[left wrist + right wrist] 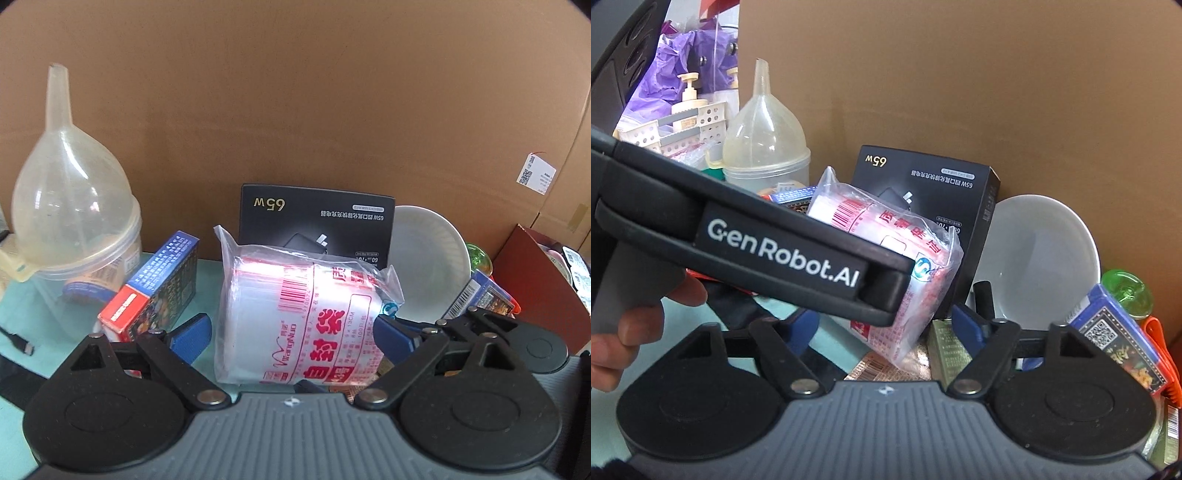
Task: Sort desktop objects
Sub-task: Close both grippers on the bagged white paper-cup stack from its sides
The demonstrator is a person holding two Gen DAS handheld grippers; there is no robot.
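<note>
A clear pack of zip bags with red print point(299, 314) lies on the teal desk between the blue pads of my left gripper point(291, 326). The jaws stand wide; a strip of desk shows between the left pad point(192, 334) and the pack, while the right pad point(393, 334) sits at the pack's edge. In the right wrist view the left gripper's black housing point(783, 251), held by a hand point(624, 332), crosses in front of the pack point(886, 236). My right gripper point(886, 325) is open, and the pack's lower corner hangs between its fingers without being pressed.
A black 65W charger box point(314, 221) leans on the cardboard wall behind the pack. A white bowl point(428, 258) stands to the right, with a blue card box point(480, 299) and a dark red box point(535, 288). Left: a red-and-blue box point(151, 295) and a funnel on a clear tub point(70, 206).
</note>
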